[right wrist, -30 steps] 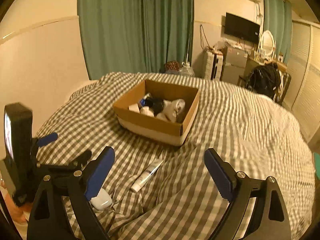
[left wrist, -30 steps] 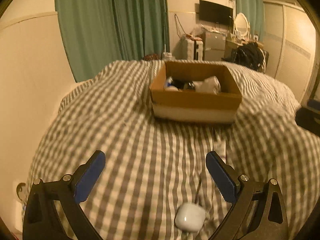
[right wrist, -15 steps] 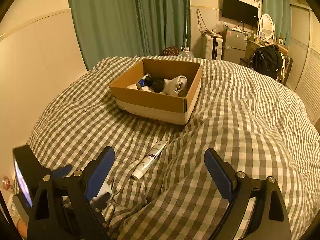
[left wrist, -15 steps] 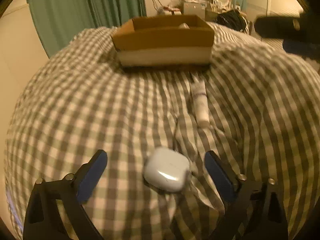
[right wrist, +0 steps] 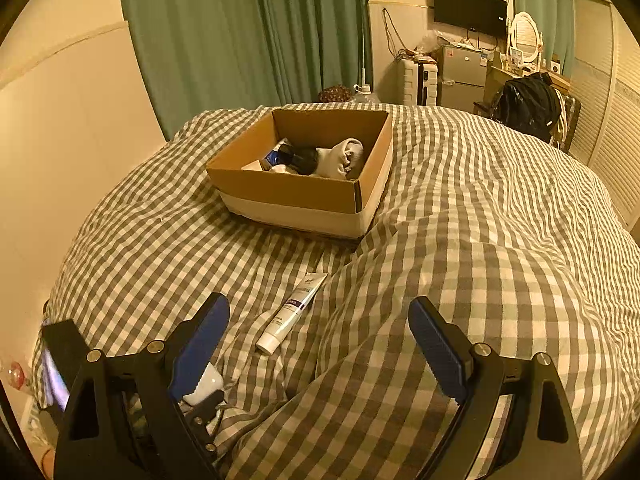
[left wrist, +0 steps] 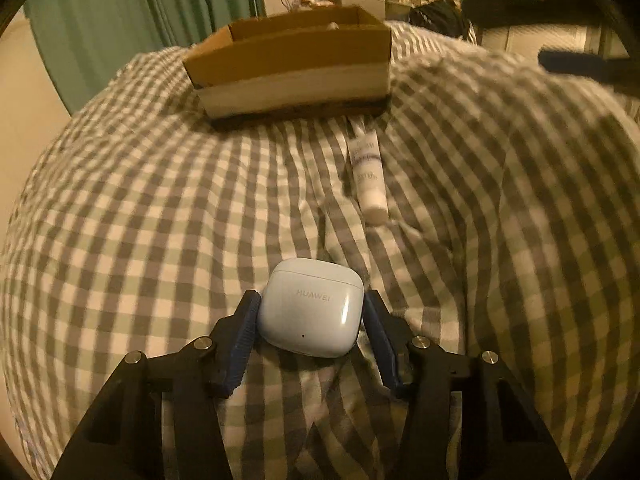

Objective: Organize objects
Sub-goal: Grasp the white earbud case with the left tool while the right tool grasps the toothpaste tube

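- Left gripper [left wrist: 311,308]: both blue pads pressed against the sides of a white Huawei earbud case [left wrist: 311,308], which sits on the grey-and-white checked duvet [left wrist: 140,208]; whether the case is lifted clear of the cloth cannot be told
- Earbud case, right wrist view: only a white sliver [right wrist: 206,384] shows low at the left, behind the right gripper's left finger
- Cardboard box [right wrist: 288,190]: open-topped, with a white band round its base, standing on the duvet well beyond both grippers; it holds a rolled pale sock [right wrist: 344,156], a dark round item and a blue-labelled item, too small to name
- White tube [right wrist: 291,312]: lying flat in a fold of the duvet between the box and the grippers, cap end toward the cameras, apart from the case and the box
- Right gripper [right wrist: 318,332]: fingers spread wide with nothing between them, raised above the duvet, the tube showing in the gap
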### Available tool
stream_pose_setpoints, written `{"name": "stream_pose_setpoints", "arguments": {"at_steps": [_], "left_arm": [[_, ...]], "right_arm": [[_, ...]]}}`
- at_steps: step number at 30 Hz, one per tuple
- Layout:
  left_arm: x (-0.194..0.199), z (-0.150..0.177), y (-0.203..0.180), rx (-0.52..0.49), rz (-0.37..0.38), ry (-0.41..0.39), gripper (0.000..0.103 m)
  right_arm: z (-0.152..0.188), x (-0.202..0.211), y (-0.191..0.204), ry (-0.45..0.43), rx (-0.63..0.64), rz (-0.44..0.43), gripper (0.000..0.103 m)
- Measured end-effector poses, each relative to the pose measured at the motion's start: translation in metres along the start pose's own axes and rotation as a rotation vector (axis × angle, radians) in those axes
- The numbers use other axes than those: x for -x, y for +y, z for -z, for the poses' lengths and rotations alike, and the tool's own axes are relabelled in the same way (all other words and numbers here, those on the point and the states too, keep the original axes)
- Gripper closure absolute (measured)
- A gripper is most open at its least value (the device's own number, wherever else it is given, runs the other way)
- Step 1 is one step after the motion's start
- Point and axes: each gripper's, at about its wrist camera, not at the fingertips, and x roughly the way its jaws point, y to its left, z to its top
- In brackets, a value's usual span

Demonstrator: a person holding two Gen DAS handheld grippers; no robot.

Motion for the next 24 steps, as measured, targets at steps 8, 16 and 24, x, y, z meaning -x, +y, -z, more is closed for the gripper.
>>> {"name": "stream_pose_setpoints", "arguments": {"at_steps": [8,16,24], "left_arm": [[0.034,-0.019,0.035,0.067,-0.076,-0.116,0.050],[0.053,-0.037,0.071,0.140,-0.161,-0.197,0.050],[0.049,-0.043,0.081,0.167,-0.156,-0.197,0.050]], "right_arm": [[-0.001,-0.016,0.006,0.024,0.006,0.016,0.012],[-0.009,-0.074,0.039,0.122,0.091,0.033,0.012],[0.013,-0.151,0.052,0.347,0.148,0.074,0.042]]}}
